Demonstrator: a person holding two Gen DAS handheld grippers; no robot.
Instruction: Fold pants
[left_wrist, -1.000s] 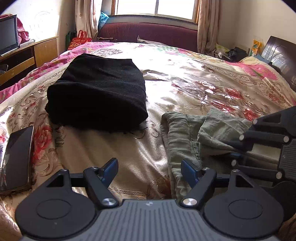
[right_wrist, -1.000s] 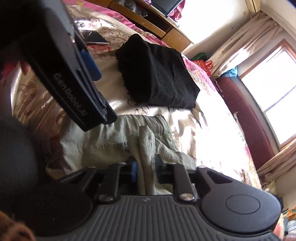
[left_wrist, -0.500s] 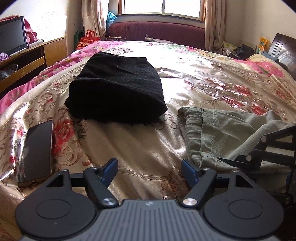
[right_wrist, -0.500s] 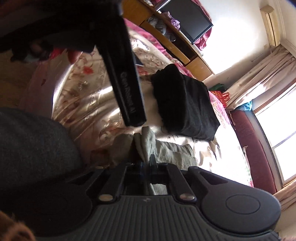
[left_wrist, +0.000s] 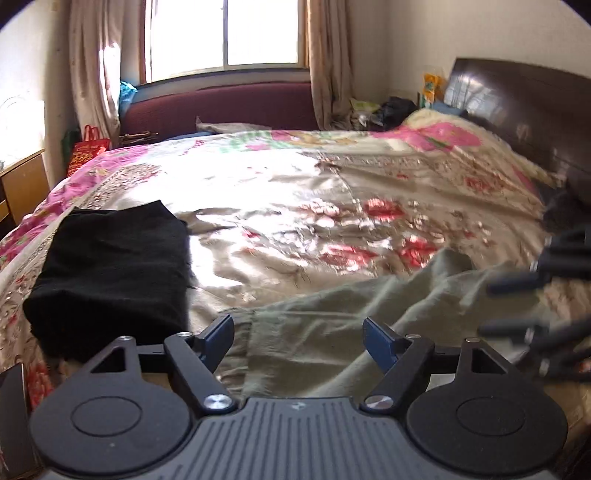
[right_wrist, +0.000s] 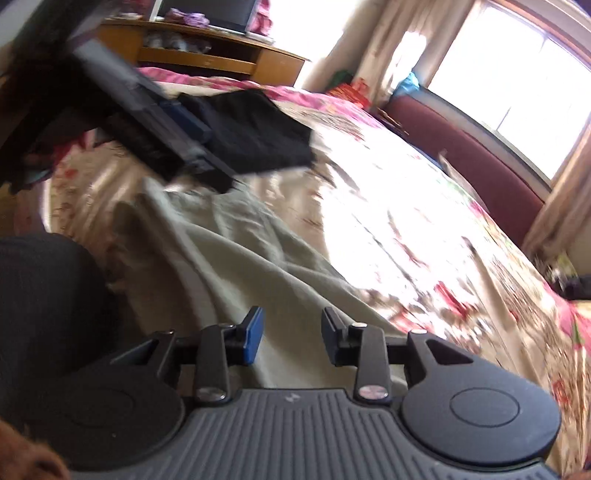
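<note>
I am hovering both grippers, left (left_wrist: 298, 334) and right (right_wrist: 291, 338), spread wide and holding nothing, over the rumpled pants (left_wrist: 332, 325) on the bed (left_wrist: 295, 192), risking a crooked fold if I grab bunched cloth.

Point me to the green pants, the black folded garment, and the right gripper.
green pants (left_wrist: 332, 325), left wrist view, middle of the cloth
black folded garment (left_wrist: 110, 269), left wrist view, top face
right gripper (right_wrist: 291, 336), right wrist view, between fingertips
</note>
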